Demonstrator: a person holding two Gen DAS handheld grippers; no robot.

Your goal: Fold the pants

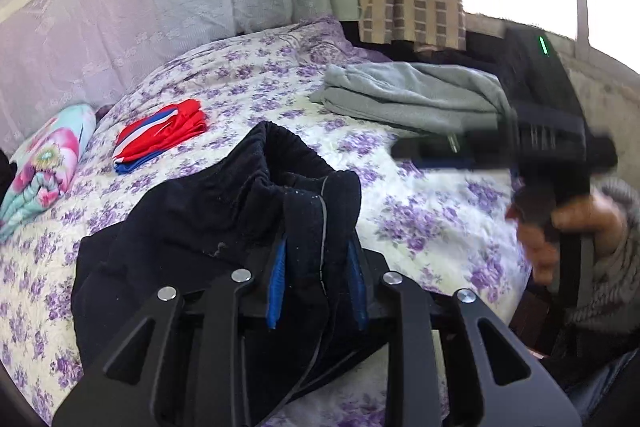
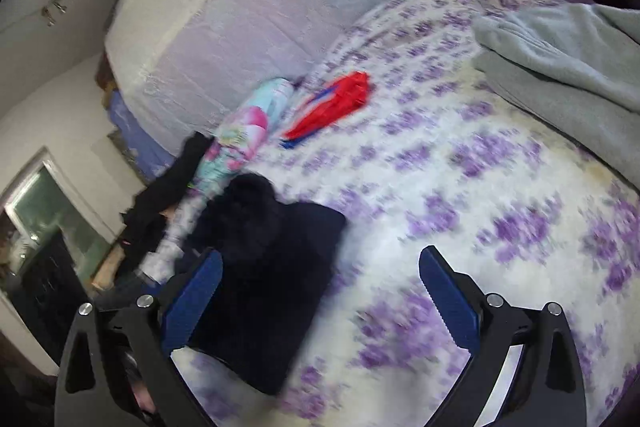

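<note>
Here, dark pants are being folded on a flowered bed, one gripper pinching them.

The left gripper point(image 1: 316, 283) is clamping its blue pads nearly together on a bunched fold of the dark pants point(image 1: 224, 211), which are lying across the lower middle of the left wrist view on the bedspread point(image 1: 420, 211). The right gripper point(image 2: 320, 303) is hanging above the bedspread with its fingers spread wide and holding nothing; the pants are showing lower left in its blurred view. A hand point(image 1: 560, 235) is gripping that tool at the right edge. Red, white and blue cloth point(image 1: 160, 135) is lying left of centre, a grey folded garment point(image 1: 408, 99) upper right, and flowery fabric point(image 1: 44, 163) far left.
</note>
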